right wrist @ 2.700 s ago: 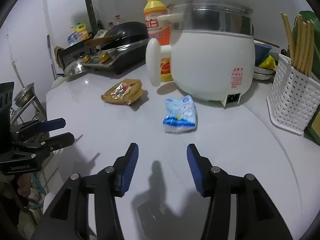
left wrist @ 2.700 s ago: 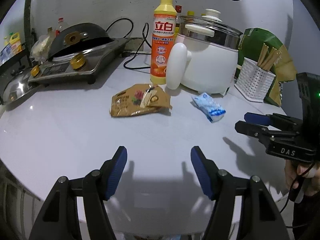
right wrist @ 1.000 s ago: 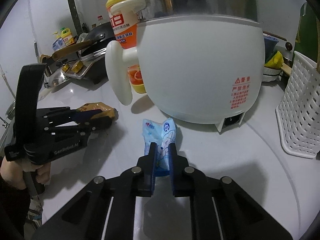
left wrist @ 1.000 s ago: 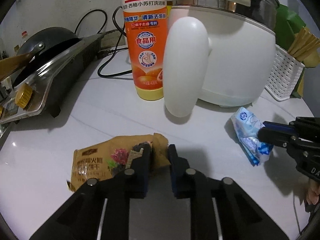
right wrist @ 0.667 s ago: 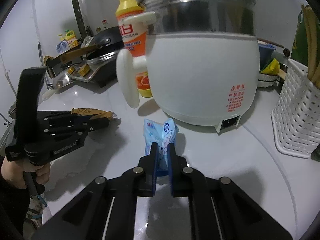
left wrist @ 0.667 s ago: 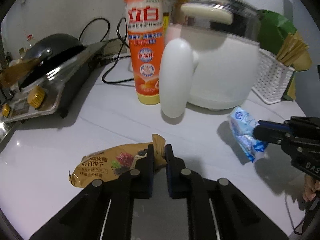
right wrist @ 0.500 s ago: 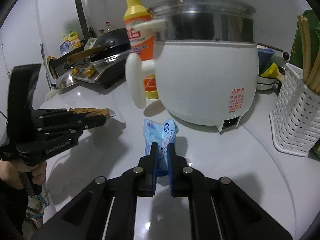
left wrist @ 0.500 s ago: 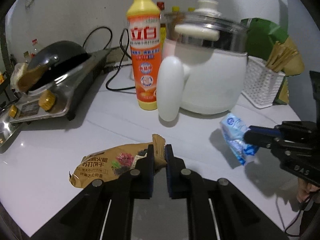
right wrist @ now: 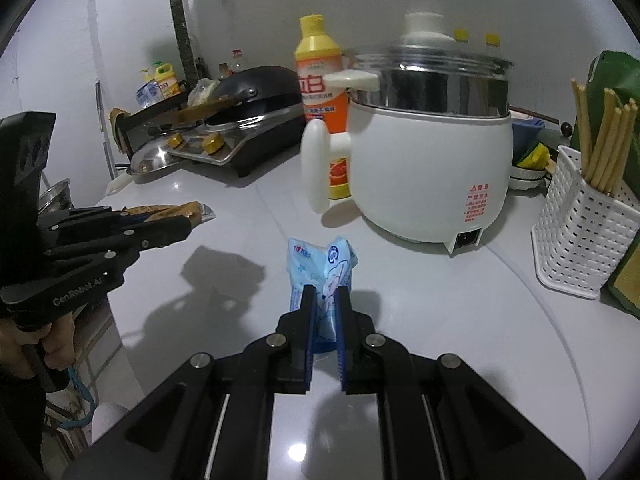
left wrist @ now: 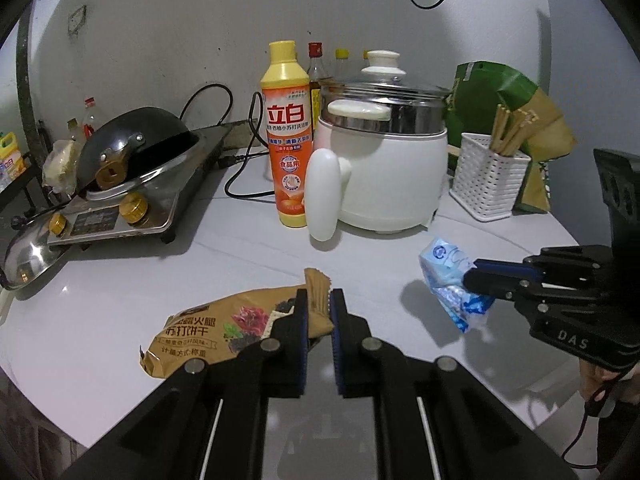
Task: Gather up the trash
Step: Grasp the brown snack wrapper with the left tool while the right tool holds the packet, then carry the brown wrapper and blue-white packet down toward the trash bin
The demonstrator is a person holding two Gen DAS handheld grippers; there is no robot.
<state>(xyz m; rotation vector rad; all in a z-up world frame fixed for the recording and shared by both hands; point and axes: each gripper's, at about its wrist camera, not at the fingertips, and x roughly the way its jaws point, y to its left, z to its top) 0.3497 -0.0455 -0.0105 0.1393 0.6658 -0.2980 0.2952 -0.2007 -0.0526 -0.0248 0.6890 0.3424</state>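
Note:
My left gripper [left wrist: 319, 300] is shut on the right end of a brown snack wrapper [left wrist: 224, 326], which hangs above the white counter [left wrist: 120, 304] with its shadow below. From the right wrist view the same gripper [right wrist: 188, 220] shows at the left with the brown snack wrapper [right wrist: 168, 211] sticking out of its tips. My right gripper [right wrist: 324, 300] is shut on a crumpled light-blue packet [right wrist: 322, 268], held off the counter. In the left wrist view that gripper [left wrist: 472, 276] comes in from the right with the blue packet [left wrist: 450, 280] pinched at its tip.
A white electric pot [left wrist: 384, 168] with a glass lid and an orange detergent bottle [left wrist: 289, 140] stand at the back of the counter. Left of them is a stove with a black wok [left wrist: 132, 152]. A white chopstick basket [left wrist: 488, 184] stands at the right, a green bag behind it.
Both grippers have pulled back and risen from the pot, each lifting its wrapper off the counter. The pot and bottle look smaller and farther.

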